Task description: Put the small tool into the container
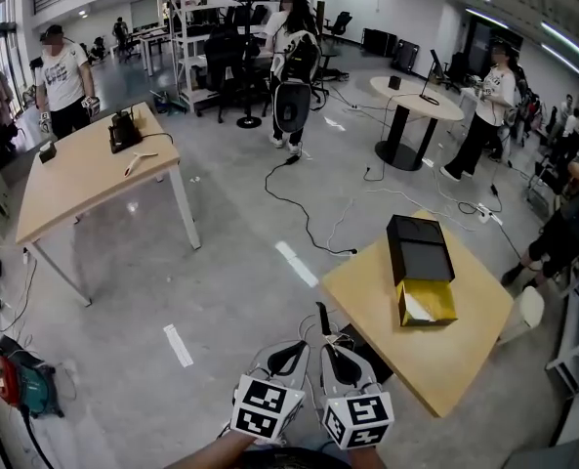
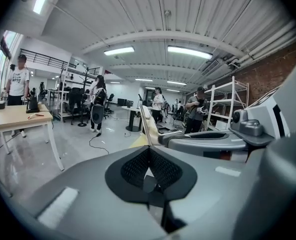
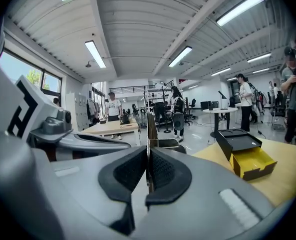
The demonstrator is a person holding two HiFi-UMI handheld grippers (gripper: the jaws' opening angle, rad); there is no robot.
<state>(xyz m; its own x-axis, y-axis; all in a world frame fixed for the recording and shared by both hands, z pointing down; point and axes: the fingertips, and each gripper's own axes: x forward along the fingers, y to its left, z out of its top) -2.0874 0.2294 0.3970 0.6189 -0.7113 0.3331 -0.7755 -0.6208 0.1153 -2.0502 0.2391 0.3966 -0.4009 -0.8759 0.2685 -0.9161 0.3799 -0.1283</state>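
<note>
Held the left tool [image 1: 294,352] just beside the right tool [image 1: 330,352], both low over the grey concrete floor [image 1: 230,291] and pointing forward. Had the left tool's jaws pressed together pad to pad, with nothing between them. Had the right tool's jaws narrowed onto a thin, flat, dark small implement [image 1: 320,319], pinched at its lower end and standing roughly upright past the fingertips. Found the container [image 1: 421,267], a black box with an open yellow tray, ahead and to the right of the right tool, well apart from it and from the small implement. Found that container resting on a light wooden square surface [image 1: 435,360], with its near corner just to the right of the right tool. Saw a second, longer light wooden surface [image 1: 84,179] far ahead and to the left of the left tool, bearing a small black device [image 1: 125,130], with a person in a white shirt [image 1: 66,81] standing behind it. Saw a round white surface on a black pedestal [image 1: 416,98] far ahead of the right tool, and a red-and-teal machine [image 1: 20,384] on the floor well to the left of the left tool.
</note>
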